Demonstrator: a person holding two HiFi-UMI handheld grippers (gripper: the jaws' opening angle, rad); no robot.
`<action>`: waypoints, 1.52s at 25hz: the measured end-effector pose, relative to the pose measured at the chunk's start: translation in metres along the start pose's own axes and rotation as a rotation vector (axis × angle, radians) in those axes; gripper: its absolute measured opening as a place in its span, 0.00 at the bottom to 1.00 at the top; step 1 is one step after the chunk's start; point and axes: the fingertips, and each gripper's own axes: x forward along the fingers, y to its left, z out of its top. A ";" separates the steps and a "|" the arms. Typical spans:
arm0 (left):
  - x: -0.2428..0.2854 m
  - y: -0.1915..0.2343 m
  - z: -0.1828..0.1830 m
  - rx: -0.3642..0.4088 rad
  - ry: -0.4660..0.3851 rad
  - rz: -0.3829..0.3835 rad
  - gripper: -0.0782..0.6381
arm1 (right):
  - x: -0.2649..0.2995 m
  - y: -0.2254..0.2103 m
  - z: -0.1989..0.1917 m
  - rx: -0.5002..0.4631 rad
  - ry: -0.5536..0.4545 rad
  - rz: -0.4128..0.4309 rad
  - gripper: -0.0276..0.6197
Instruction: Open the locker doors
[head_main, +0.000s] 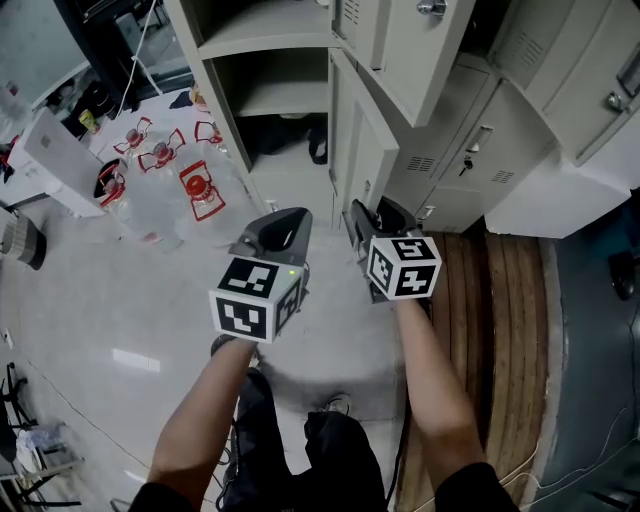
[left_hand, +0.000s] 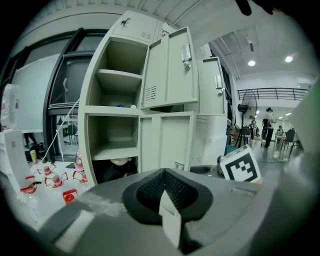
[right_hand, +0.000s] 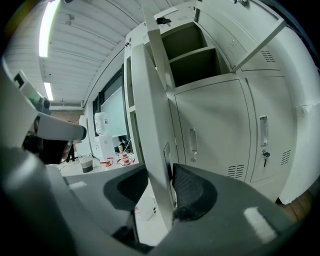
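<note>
Our right gripper (head_main: 362, 214) pinches the thin free edge of the lower locker door (right_hand: 150, 120) between its ribbed black pads. The flat, pale grey sheet-steel panel stands ajar, edge-on to us, at the foot of the locker bank (head_main: 520, 110). Our left gripper (left_hand: 165, 194) hangs just beside the right one over the glossy floor (head_main: 120, 300), its dark textured pads pressed together on nothing. Above, the upper door (left_hand: 170, 70), with louvred slots and a chrome handle, stands open beside a boxy shelved compartment.

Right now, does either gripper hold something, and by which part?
The right gripper holds a half-open locker door by its free vertical edge, a pad on each face. The left gripper is shut on nothing.
</note>
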 end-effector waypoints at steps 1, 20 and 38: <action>0.001 -0.003 0.003 0.002 -0.002 -0.002 0.12 | -0.002 -0.001 0.001 -0.007 0.007 0.001 0.28; -0.075 -0.058 0.099 0.084 0.031 -0.005 0.12 | -0.122 0.058 0.116 -0.012 0.016 0.030 0.28; -0.184 -0.035 0.155 0.033 -0.035 -0.038 0.12 | -0.221 0.149 0.208 -0.047 -0.033 -0.031 0.06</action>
